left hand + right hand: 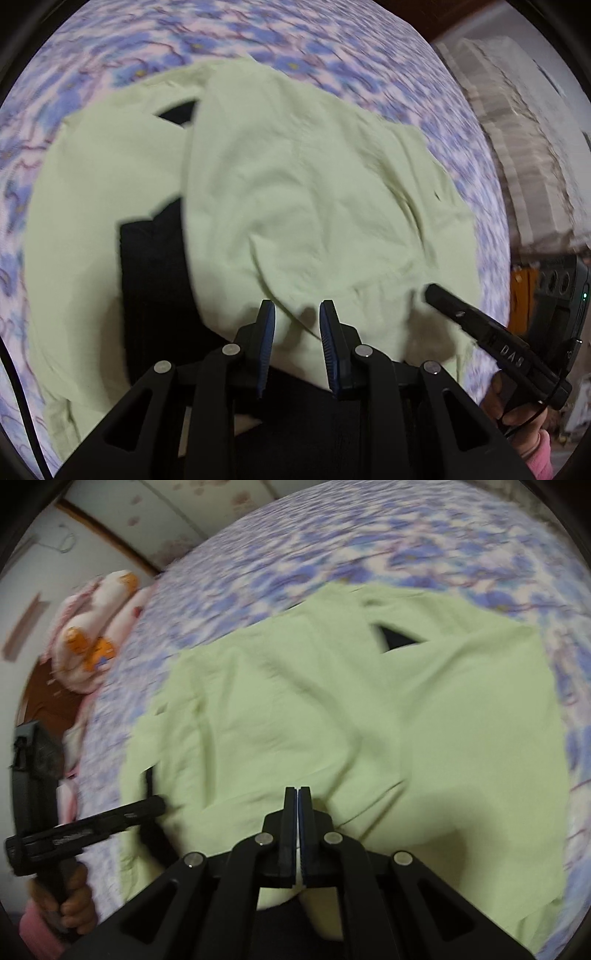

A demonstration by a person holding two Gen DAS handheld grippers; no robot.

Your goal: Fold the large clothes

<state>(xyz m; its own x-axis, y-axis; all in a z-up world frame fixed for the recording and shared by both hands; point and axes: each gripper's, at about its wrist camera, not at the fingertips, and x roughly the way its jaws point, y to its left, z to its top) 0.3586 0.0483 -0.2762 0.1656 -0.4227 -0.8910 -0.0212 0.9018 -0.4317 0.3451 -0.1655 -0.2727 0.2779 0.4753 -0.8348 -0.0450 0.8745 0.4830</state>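
Note:
A pale green jacket (295, 177) (369, 720) with a black lining (155, 277) lies spread on the flowered bedspread (258, 33). One side is folded across its middle. In the left wrist view my left gripper (297, 325) holds the near hem; green cloth fills the narrow gap between its blue pads (267, 332). My right gripper (297, 794) is shut, and a pale strip of the jacket's edge is pinched between its pads. Each gripper shows in the other's view: the right gripper (430, 291) at the hem's right end, the left gripper (157, 803) at its left end.
A pink and orange plush toy (96, 627) lies at the bed's far left corner by the wall. A pale striped bundle (517, 129) sits beyond the bed's right edge. A hand (74, 904) in a pink sleeve holds each gripper. The bedspread (332, 546) lies bare behind the jacket.

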